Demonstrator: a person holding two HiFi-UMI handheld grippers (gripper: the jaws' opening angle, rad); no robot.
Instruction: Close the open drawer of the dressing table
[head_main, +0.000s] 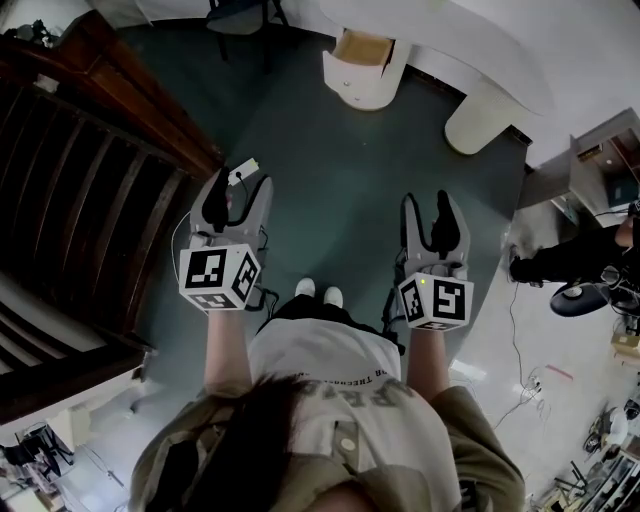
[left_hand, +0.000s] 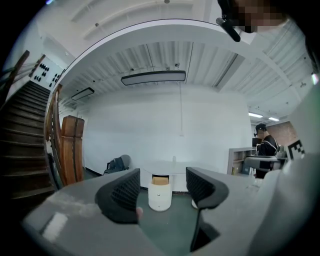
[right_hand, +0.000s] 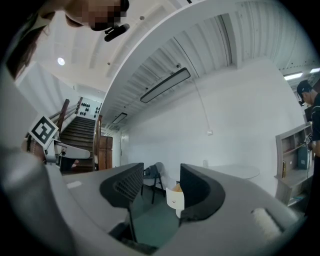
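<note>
The white dressing table (head_main: 470, 45) stands far ahead on the green floor. Its rounded pedestal (head_main: 362, 85) has the top drawer (head_main: 362, 46) pulled out, showing a wooden inside. In the left gripper view the pedestal (left_hand: 160, 197) with the drawer (left_hand: 160, 180) sits far off between the jaws. In the right gripper view the drawer front (right_hand: 173, 198) peeks out beside the right jaw. My left gripper (head_main: 238, 190) and right gripper (head_main: 430, 205) are held level in front of the person's body, both open with nothing between their fingers, well short of the table.
A dark wooden staircase (head_main: 80, 200) fills the left side. A chair (head_main: 240, 15) stands beyond, left of the table. A second white table leg (head_main: 480, 120) is right of the pedestal. A person (head_main: 580, 260) and shelving (head_main: 600, 160) are at the right.
</note>
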